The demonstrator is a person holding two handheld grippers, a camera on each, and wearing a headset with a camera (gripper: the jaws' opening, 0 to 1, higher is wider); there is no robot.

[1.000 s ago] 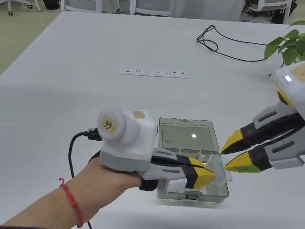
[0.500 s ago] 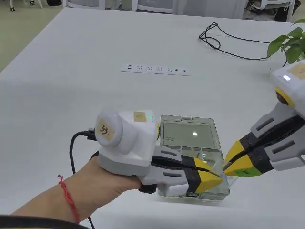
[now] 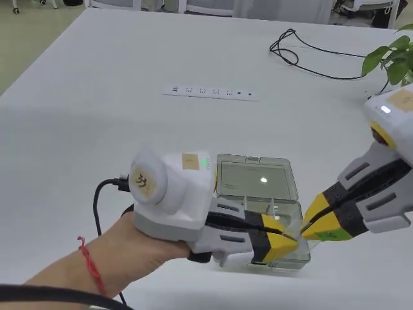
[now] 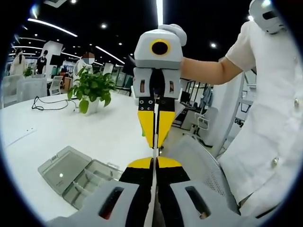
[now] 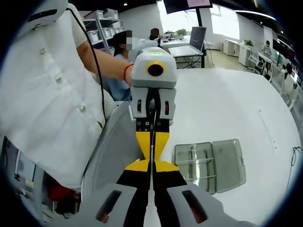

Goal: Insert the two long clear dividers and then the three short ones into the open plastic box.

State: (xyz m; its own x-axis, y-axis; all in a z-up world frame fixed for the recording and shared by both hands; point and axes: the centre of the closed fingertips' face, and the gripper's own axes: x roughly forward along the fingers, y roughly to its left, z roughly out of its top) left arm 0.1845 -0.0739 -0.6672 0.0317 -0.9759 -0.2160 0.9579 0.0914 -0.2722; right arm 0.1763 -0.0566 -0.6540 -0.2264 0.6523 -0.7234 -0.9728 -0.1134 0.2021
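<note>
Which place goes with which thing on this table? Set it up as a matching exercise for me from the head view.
Things:
1. clear rectangular plastic box with its lid open
2. flat white power strip
3. looped black cable
4. green leafy plant

Places:
A. at the right edge of the head view
B. mid-table, beyond the box
C. below the tips of the left hand-held gripper and the right hand-held gripper
D. at the far end of the table, towards the right

Pairs: 1-C, 2-B, 3-D, 4-A
</note>
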